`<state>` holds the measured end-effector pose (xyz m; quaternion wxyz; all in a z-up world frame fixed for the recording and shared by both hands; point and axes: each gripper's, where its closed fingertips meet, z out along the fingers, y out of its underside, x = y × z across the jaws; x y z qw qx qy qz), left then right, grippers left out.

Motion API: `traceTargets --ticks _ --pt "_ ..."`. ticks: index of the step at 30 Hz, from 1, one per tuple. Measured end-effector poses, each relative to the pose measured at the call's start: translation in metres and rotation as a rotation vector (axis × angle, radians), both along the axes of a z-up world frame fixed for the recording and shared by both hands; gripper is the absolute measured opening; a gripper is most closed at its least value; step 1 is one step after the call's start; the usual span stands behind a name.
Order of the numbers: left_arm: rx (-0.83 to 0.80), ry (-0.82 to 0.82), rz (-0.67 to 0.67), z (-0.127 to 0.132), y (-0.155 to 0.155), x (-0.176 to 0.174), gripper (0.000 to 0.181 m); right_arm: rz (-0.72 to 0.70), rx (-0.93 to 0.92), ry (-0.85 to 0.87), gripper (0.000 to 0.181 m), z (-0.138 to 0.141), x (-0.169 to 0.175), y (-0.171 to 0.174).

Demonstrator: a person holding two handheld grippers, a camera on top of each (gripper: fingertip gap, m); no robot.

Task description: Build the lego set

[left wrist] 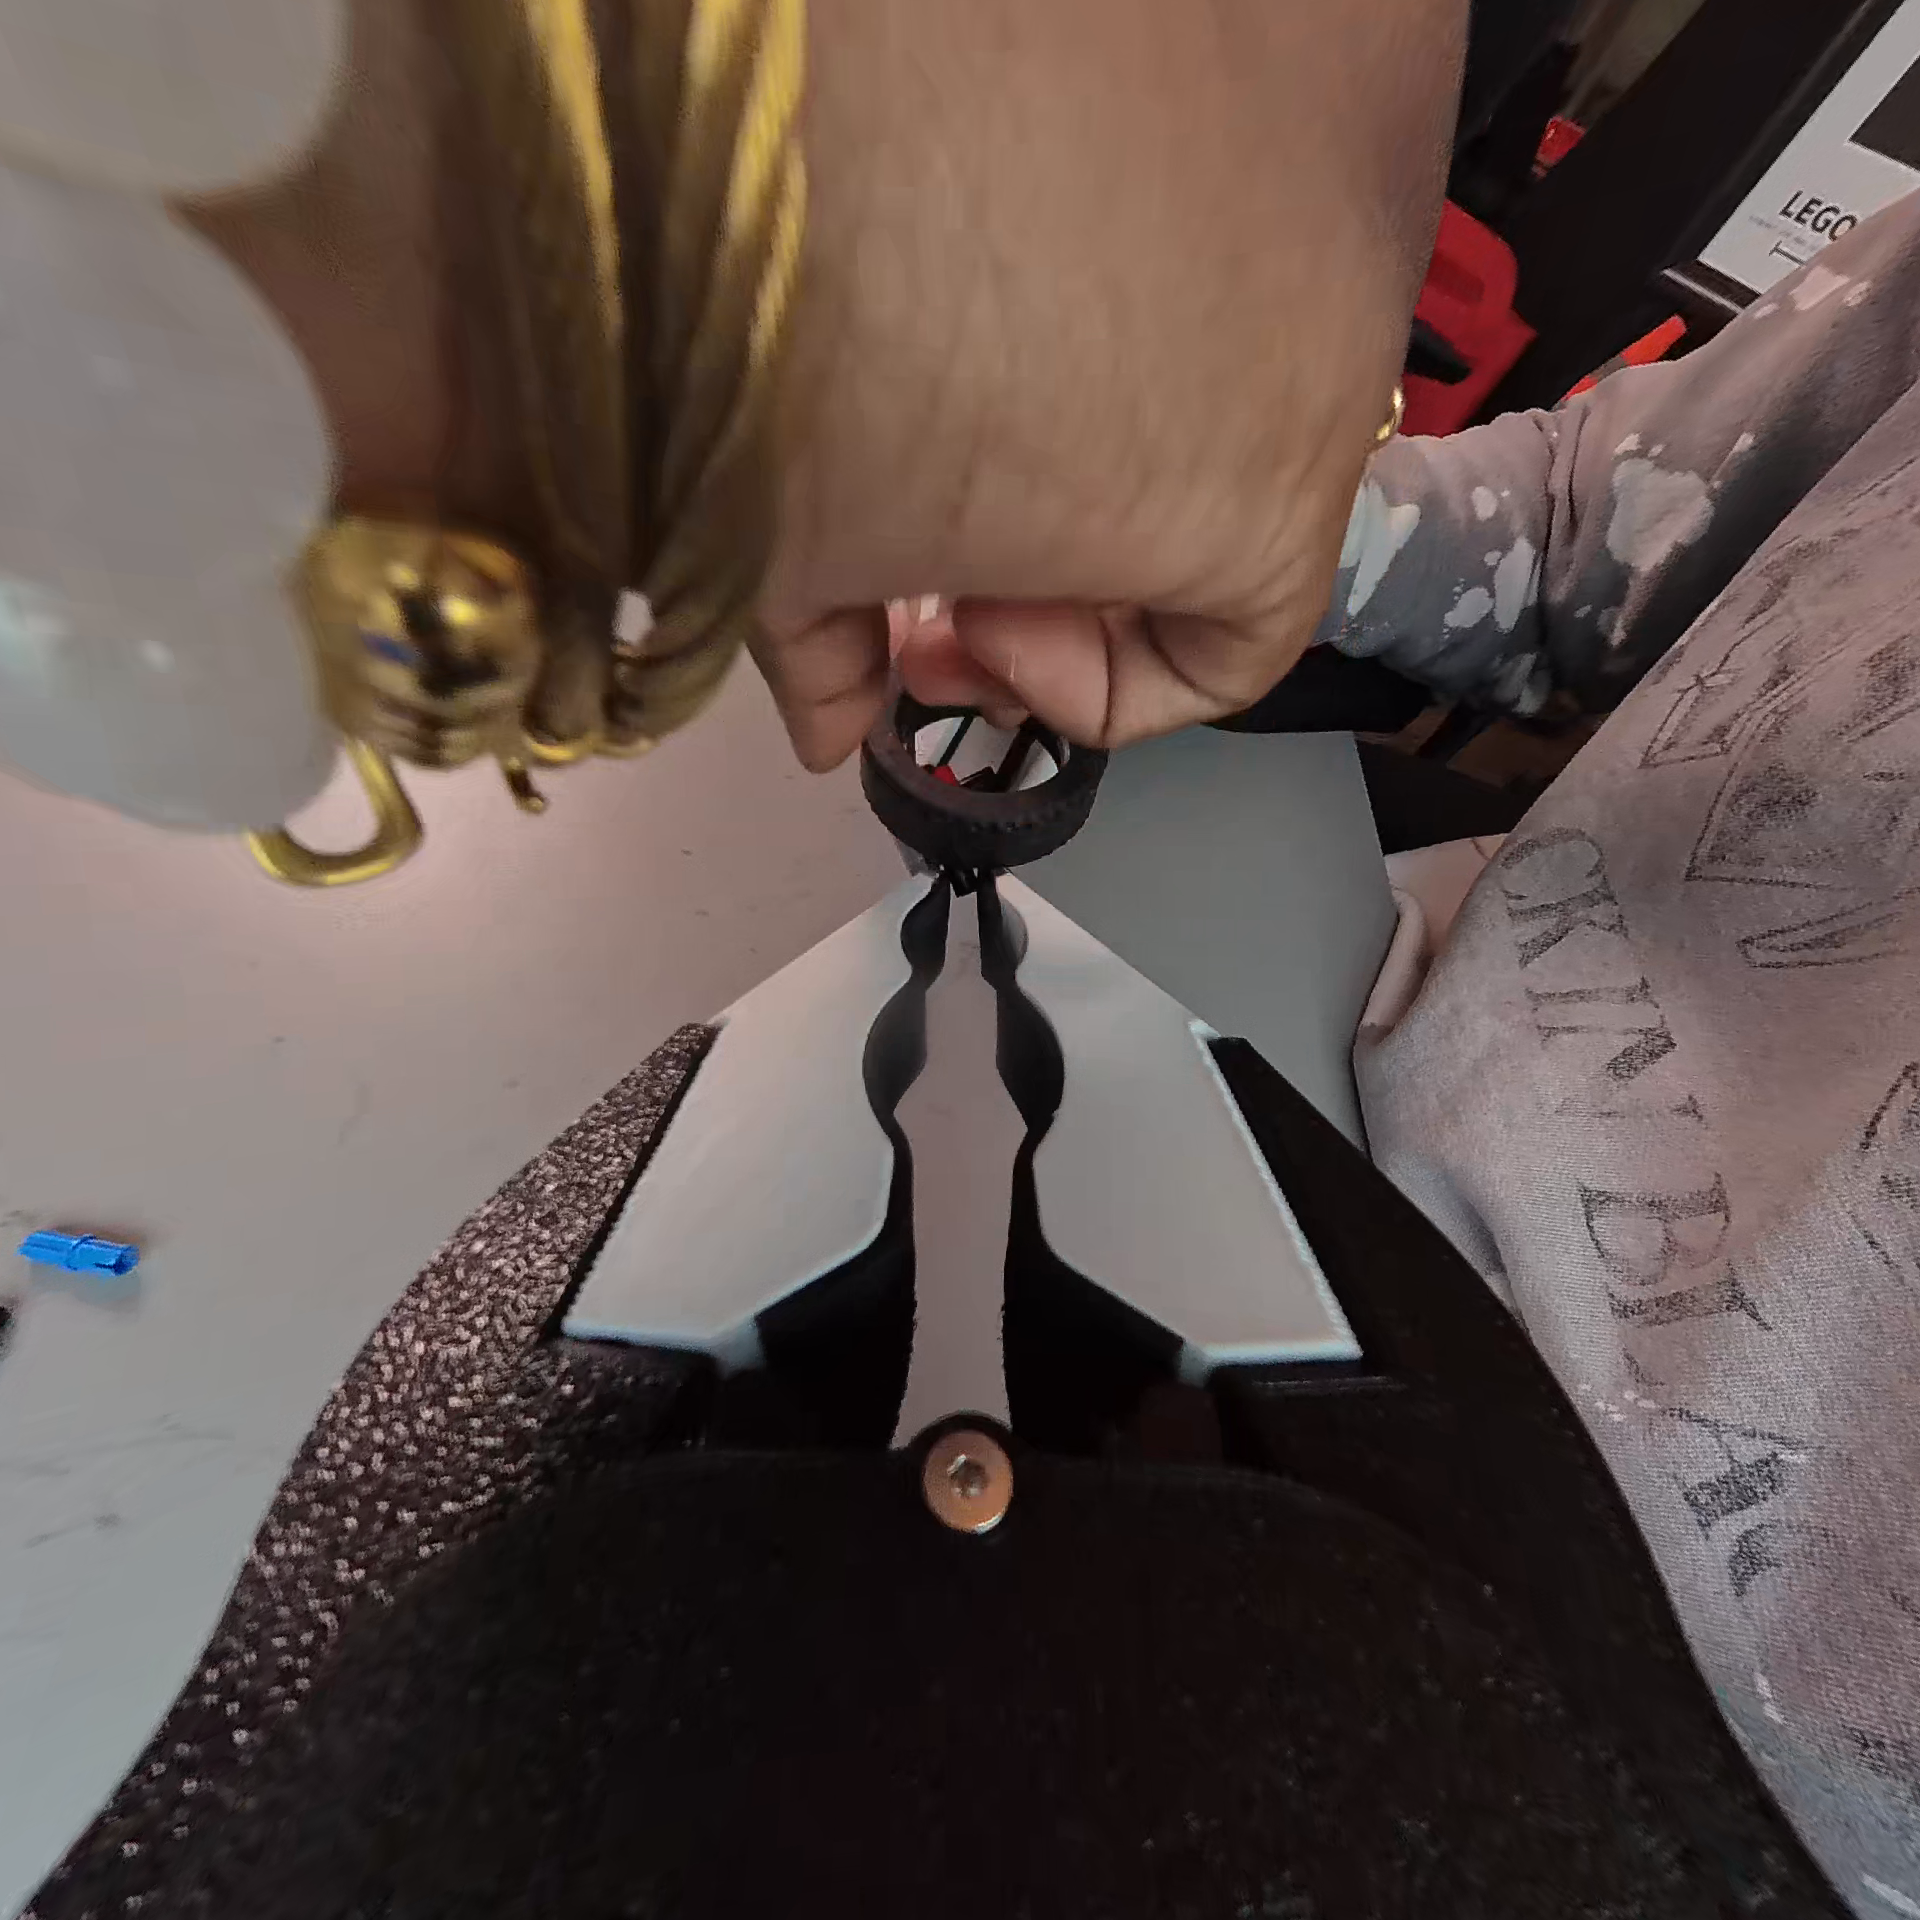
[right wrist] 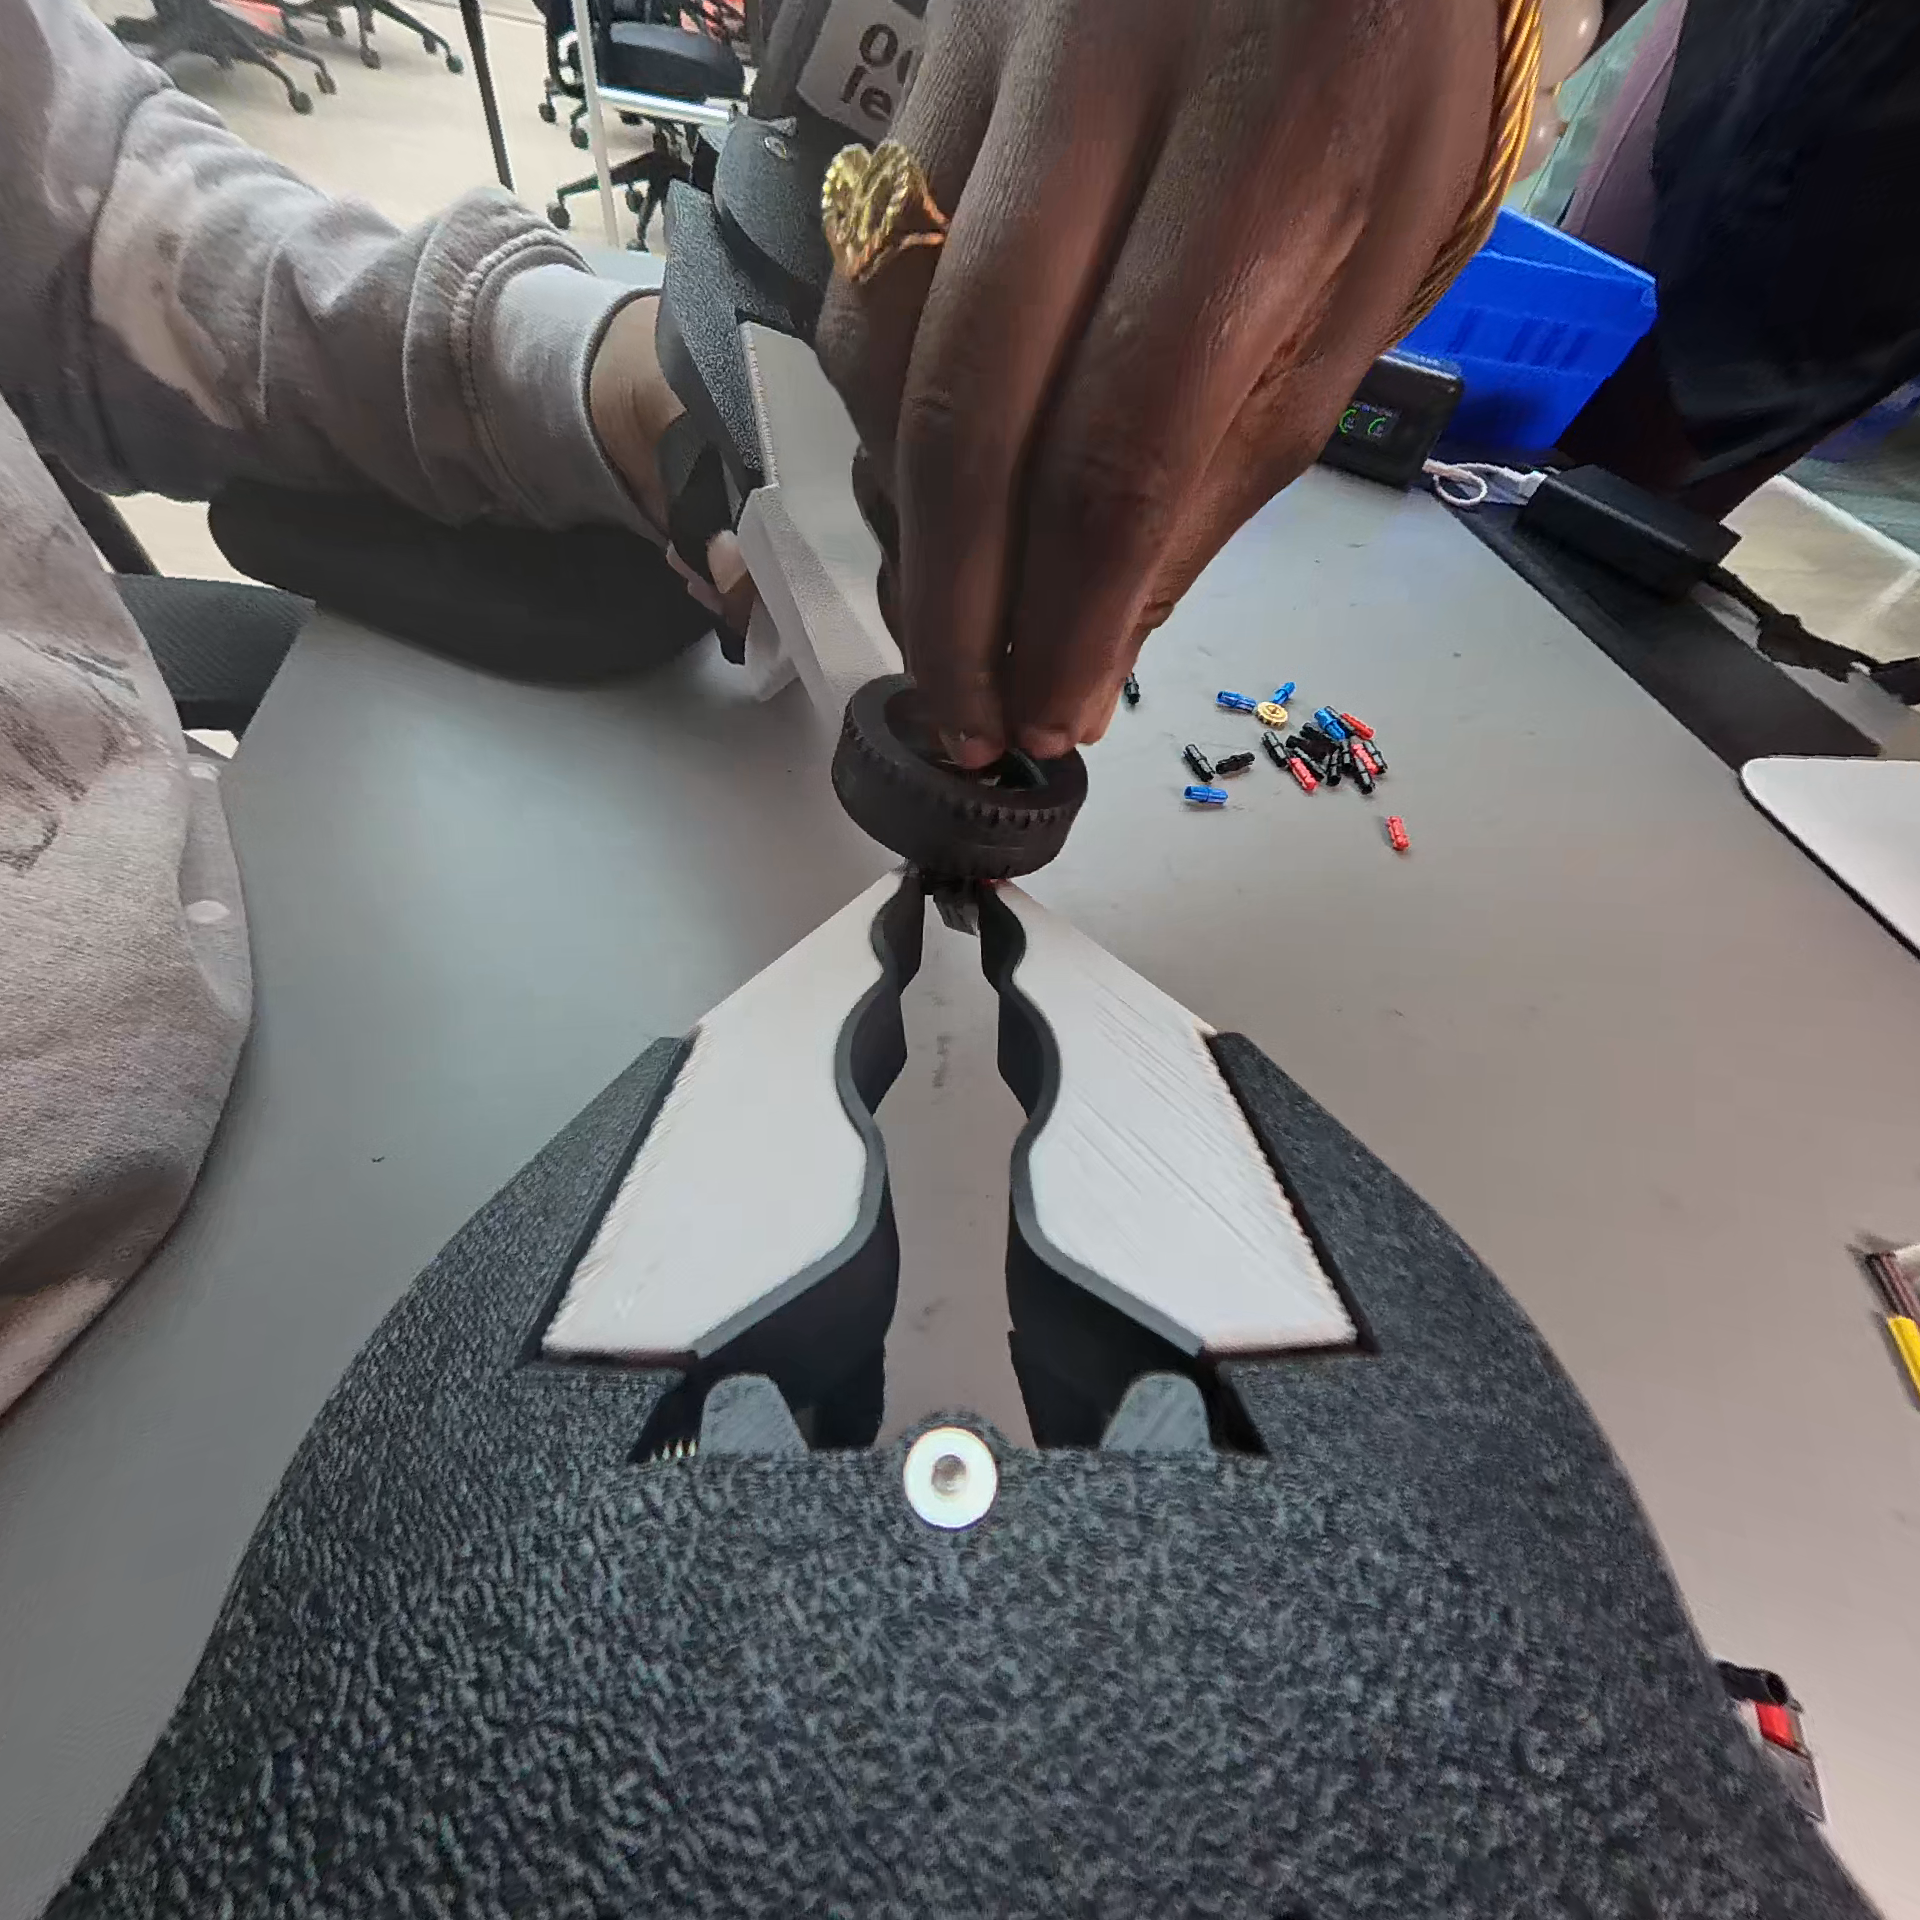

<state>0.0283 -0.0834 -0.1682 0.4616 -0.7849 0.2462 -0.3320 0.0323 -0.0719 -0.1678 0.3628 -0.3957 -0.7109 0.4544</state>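
While both grippers, left (left wrist: 964,883) and right (right wrist: 951,894), pinch a small black piece under the tyre (right wrist: 961,795) above the tabletop (right wrist: 520,935), a bare hand (right wrist: 1122,395) presses inside it, so both should probably hold firm and level.

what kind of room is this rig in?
Likely an open office or lab: wheeled office chairs stand on the floor behind, and the work goes on at a grey desk with a blue storage bin and loose lego pins.
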Motion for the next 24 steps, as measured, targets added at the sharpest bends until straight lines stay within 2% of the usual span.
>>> traceTargets --ticks 8,13,15,17,19,24 --pt "-0.042 0.002 0.014 -0.001 0.001 -0.003 0.003 -0.014 -0.012 0.004 0.008 0.004 -0.001 0.002" --pt "-0.043 0.068 0.009 -0.01 -0.001 -0.002 0.002 -0.034 -0.04 -0.008 0.005 0.002 -0.002 0.004" --pt "-0.01 0.102 -0.024 -0.012 -0.005 0.006 0.0 -0.053 -0.048 -0.004 0.003 0.003 -0.003 0.007" --pt "-0.013 0.151 -0.115 -0.022 -0.017 0.024 0.0 -0.148 -0.001 0.014 0.0 0.003 -0.005 0.027" --pt "-0.002 0.208 -0.124 -0.027 -0.018 0.028 0.0 -0.151 -0.044 0.031 0.0 0.009 -0.002 0.034" --pt "-0.025 0.18 -0.056 -0.025 -0.01 0.007 0.0 -0.111 -0.03 -0.007 0.0 -0.002 0.005 0.027"
